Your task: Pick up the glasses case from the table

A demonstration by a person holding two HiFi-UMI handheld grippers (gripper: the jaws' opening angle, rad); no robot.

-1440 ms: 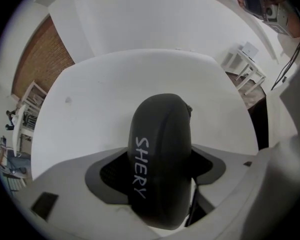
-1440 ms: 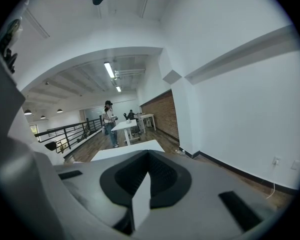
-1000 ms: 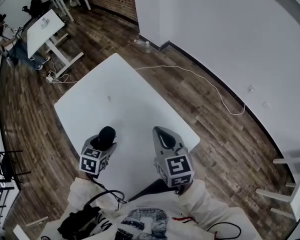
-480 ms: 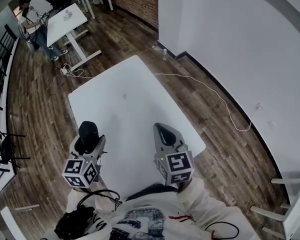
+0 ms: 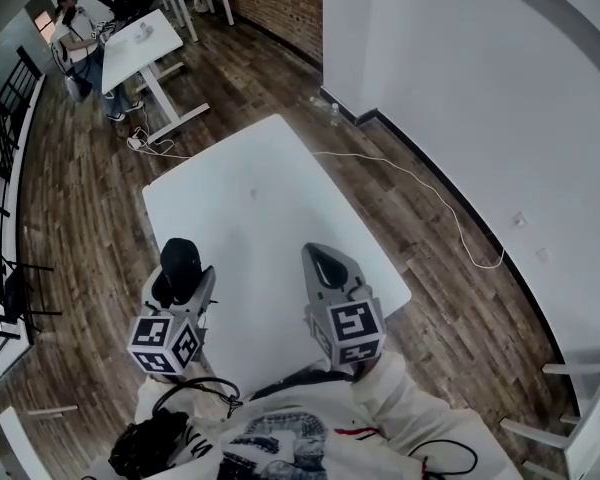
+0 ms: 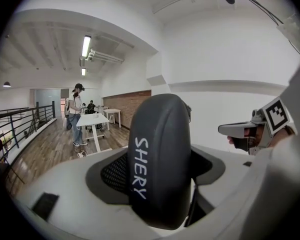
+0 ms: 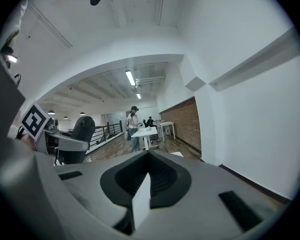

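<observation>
The black oval glasses case, lettered in white on its edge, stands on end between the jaws of my left gripper, which is shut on it. The case hangs in the air over the near left edge of the white table. My right gripper hovers over the table's near right part with its jaws together and nothing in them. The right gripper view shows its closed jaws and, off to the left, the held case. In the left gripper view the right gripper shows at the right.
A thin white cable runs across the wooden floor beyond the table, along the white wall. Other white desks with people at them stand at the far upper left. A black railing lines the left side.
My left gripper has risen and swung left with the glasses case, off the tabletop toward its left edge. The right gripper has lifted a little.
</observation>
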